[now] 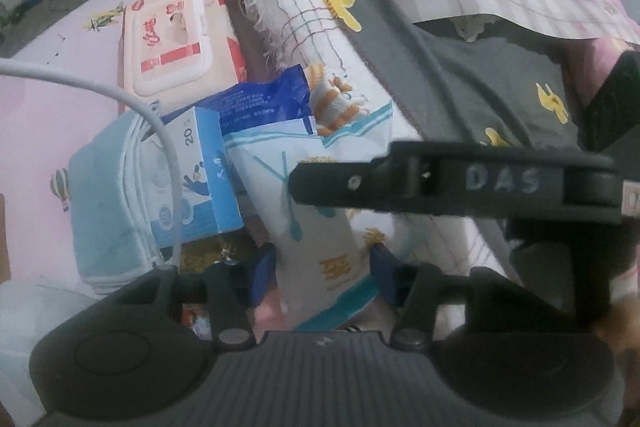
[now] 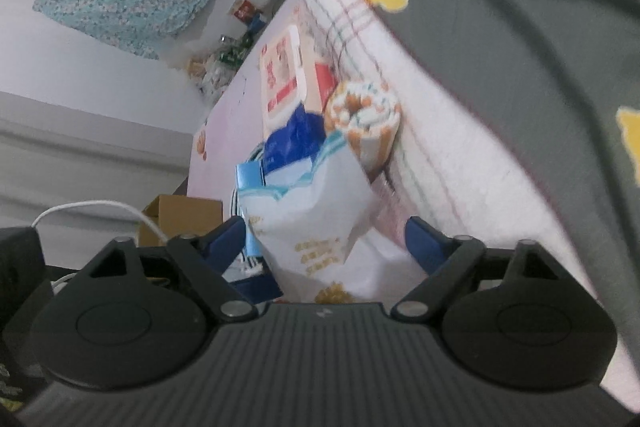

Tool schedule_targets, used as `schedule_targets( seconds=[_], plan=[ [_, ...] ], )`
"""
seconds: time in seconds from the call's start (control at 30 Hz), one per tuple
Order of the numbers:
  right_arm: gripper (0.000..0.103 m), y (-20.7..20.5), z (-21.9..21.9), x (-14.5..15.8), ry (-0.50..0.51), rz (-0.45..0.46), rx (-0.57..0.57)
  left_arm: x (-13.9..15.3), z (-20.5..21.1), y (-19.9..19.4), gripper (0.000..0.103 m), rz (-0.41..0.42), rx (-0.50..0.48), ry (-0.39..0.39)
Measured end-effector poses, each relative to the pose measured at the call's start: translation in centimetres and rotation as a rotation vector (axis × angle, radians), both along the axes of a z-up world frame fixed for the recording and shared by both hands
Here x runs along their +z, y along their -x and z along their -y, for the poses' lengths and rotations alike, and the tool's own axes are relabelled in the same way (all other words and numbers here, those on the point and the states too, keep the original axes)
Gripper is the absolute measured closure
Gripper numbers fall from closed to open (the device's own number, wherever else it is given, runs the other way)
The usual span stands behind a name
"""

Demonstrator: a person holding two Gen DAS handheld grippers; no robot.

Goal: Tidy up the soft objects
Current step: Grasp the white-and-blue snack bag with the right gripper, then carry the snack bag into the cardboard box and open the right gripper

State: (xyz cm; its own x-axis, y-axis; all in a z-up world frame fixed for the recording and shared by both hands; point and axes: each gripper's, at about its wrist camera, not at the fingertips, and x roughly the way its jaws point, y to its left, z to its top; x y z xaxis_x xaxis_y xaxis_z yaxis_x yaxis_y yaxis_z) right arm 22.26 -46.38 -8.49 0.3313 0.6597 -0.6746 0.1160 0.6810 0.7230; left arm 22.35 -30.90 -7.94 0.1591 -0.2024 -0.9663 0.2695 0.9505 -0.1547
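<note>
white snack bag (image 1: 320, 227) with gold print lying on a pink bed sheet (image 1: 48, 99), caught between the blue pads of the narrowed left gripper (image 1: 322, 277). also inside the wider right gripper (image 2: 324, 241), pads apart from it. beside it: rolled striped towel (image 2: 366, 115), blue box (image 1: 200, 183), wet-wipes pack (image 1: 172, 39), folded white blanket (image 2: 420, 131).

The right gripper (image 2: 324, 243) is standing with its blue fingers (image 2: 224, 239) spread around a white snack bag (image 2: 320, 211), the pads not visibly pressing on it. Toward twelve o'clock from the bag a rolled orange-and-white towel (image 2: 362, 115) is leaning against a white striped blanket (image 2: 420, 131) — a grey quilt with yellow shapes (image 2: 520, 67) is lying over it toward two o'clock. A pink wet-wipes pack (image 2: 282, 75) is lying at eleven o'clock, a blue packet (image 2: 296, 139) between it and the bag.
</note>
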Motion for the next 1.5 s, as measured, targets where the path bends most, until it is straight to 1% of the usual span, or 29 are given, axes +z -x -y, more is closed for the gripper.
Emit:
schedule_targets(
  seconds=[0.07,0.1,0.13,0.2,0.43,0.53,0.67,0.8,0.87,0.97,1.07,1.17,1.23,1.27,1.33,1.4,1.5],
  plan=[
    [0.030,-0.1,-0.2,-0.4,0.001,-0.017,-0.014,0.0,0.2,0.0,0.055,0.007,-0.018,-0.007],
    [0.034,-0.2,-0.2,-0.6,-0.010,-0.030,-0.026,0.1,0.4,0.1,0.056,0.009,-0.032,-0.009],
    [0.041,-0.3,-0.1,-0.7,-0.021,-0.043,-0.041,0.3,0.5,0.1,0.056,0.008,-0.040,-0.004],
    [0.049,-0.1,0.0,-0.6,-0.050,-0.059,-0.060,0.7,0.7,0.4,0.059,0.004,-0.050,0.007],
    [0.051,2.1,-0.2,1.5,-0.064,-0.068,-0.080,2.8,0.5,2.3,0.059,-0.001,-0.067,0.051],
    [0.051,3.5,-0.3,3.0,-0.058,-0.071,-0.097,4.4,-0.1,3.7,0.059,0.008,-0.079,0.083],
    [0.051,6.2,-0.5,6.4,-0.037,-0.059,-0.106,7.5,-2.2,5.8,0.059,0.038,-0.089,0.127],
    [0.052,8.6,-3.2,10.4,-0.030,-0.025,-0.093,11.2,-6.4,8.2,0.059,0.090,-0.072,0.140],
    [0.052,9.2,-5.9,12.3,-0.037,-0.003,-0.075,13.0,-9.6,9.5,0.059,0.113,-0.050,0.127],
    [0.052,9.4,-10.8,14.4,-0.072,0.011,-0.038,15.5,-15.6,11.2,0.059,0.138,0.004,0.083],
    [0.052,8.7,-17.6,15.8,-0.120,0.021,0.034,17.2,-22.3,12.7,0.059,0.159,0.082,0.029],
    [0.052,8.6,-25.2,16.1,-0.178,0.011,0.114,18.0,-29.2,13.6,0.059,0.173,0.187,-0.008],
    [0.052,8.3,-30.2,16.4,-0.192,0.010,0.173,17.9,-33.5,13.8,0.059,0.181,0.265,-0.018],
    [0.052,7.9,-33.1,16.5,-0.189,0.021,0.216,17.6,-35.6,13.7,0.059,0.185,0.306,-0.016],
    [0.052,7.0,-37.5,16.7,-0.171,0.031,0.287,16.7,-39.1,13.2,0.058,0.196,0.386,-0.007],
    [0.052,5.4,-42.0,16.8,-0.132,0.045,0.370,15.2,-42.2,12.2,0.057,0.217,0.467,0.007],
    [0.052,2.7,-47.8,16.5,-0.057,0.086,0.500,12.3,-45.4,10.1,0.055,0.243,0.556,0.016]
  ],
)
